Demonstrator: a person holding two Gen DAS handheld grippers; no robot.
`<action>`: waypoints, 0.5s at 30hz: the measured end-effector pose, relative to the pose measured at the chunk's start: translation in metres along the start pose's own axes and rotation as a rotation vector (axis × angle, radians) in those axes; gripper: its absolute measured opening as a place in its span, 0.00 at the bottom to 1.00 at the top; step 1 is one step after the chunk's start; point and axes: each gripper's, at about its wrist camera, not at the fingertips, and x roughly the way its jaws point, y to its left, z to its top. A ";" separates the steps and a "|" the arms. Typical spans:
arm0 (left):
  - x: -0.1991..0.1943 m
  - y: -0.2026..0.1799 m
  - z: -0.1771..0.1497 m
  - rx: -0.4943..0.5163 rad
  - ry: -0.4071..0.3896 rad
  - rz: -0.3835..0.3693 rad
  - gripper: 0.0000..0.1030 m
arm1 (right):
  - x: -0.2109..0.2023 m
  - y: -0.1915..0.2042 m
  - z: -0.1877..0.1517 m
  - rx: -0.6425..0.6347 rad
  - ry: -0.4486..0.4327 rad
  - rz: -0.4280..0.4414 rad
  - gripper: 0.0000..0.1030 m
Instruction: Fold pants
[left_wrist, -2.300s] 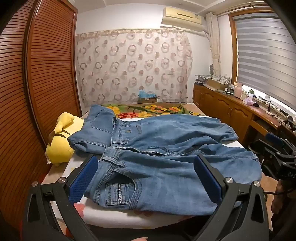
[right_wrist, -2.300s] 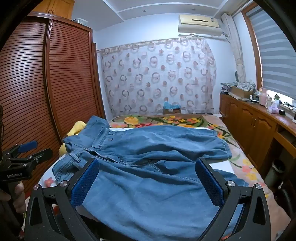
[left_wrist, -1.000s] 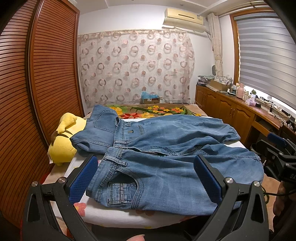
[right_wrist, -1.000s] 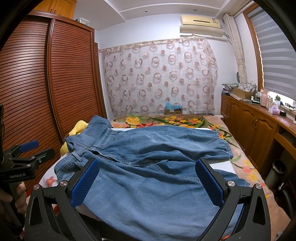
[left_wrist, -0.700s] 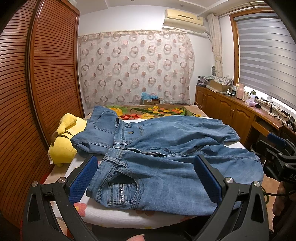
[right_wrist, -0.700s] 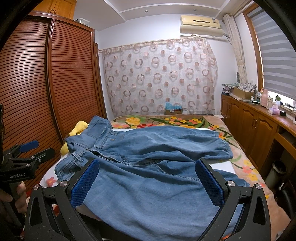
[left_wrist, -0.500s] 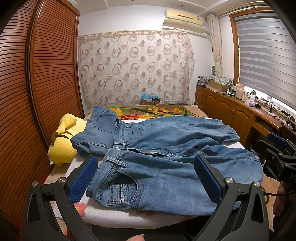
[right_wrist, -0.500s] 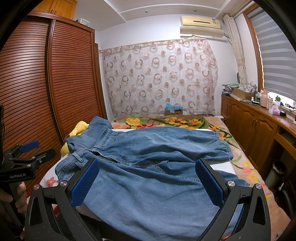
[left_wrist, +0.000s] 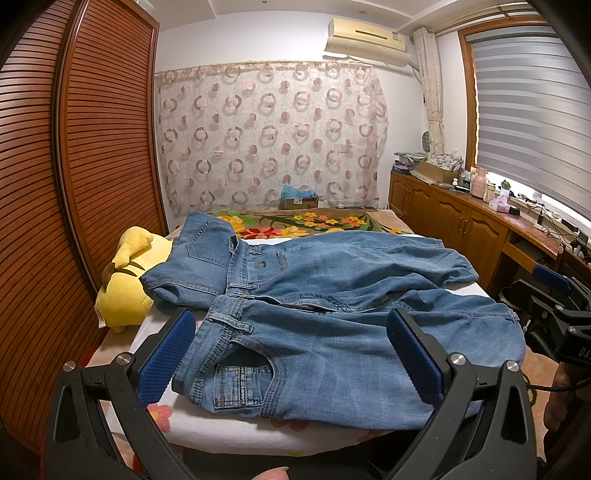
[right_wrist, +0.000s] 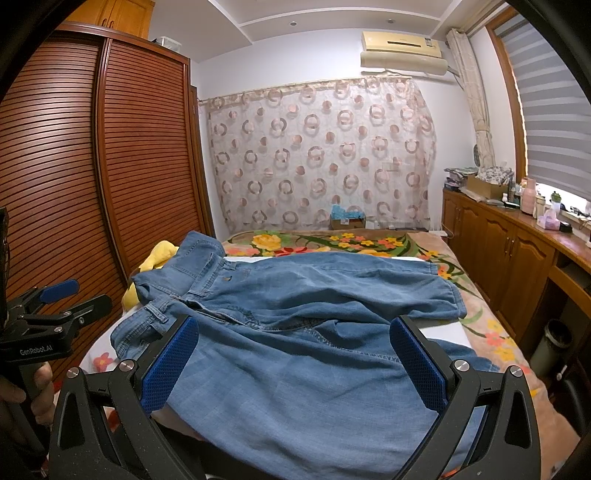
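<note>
Both the left gripper (left_wrist: 291, 354) and right gripper (right_wrist: 295, 362) gape wide, empty, above spread jeans (left_wrist: 332, 314).

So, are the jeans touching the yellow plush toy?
Touching. In the left wrist view the waist end of the jeans lies over the top of the plush toy, no gap between them.

My left gripper (right_wrist: 59, 306), seen from the right wrist camera, carries "GenRobot.AI" in white on its black body. On my right gripper (left_wrist: 554, 295), at the far right edge of the left wrist view, only "DA" shows (the rest is cut off). The jeans (left_wrist: 332, 332) have a small pocket tab with lettering I cannot read.
</note>
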 end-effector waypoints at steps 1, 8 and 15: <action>0.000 -0.001 0.000 -0.001 0.000 0.000 1.00 | 0.000 0.000 0.000 0.000 -0.001 -0.001 1.00; 0.000 -0.001 0.000 -0.001 -0.001 0.000 1.00 | 0.000 0.000 0.001 0.000 -0.003 -0.001 1.00; 0.000 -0.001 0.000 0.000 -0.001 0.000 1.00 | 0.000 0.000 0.001 -0.001 -0.003 0.000 1.00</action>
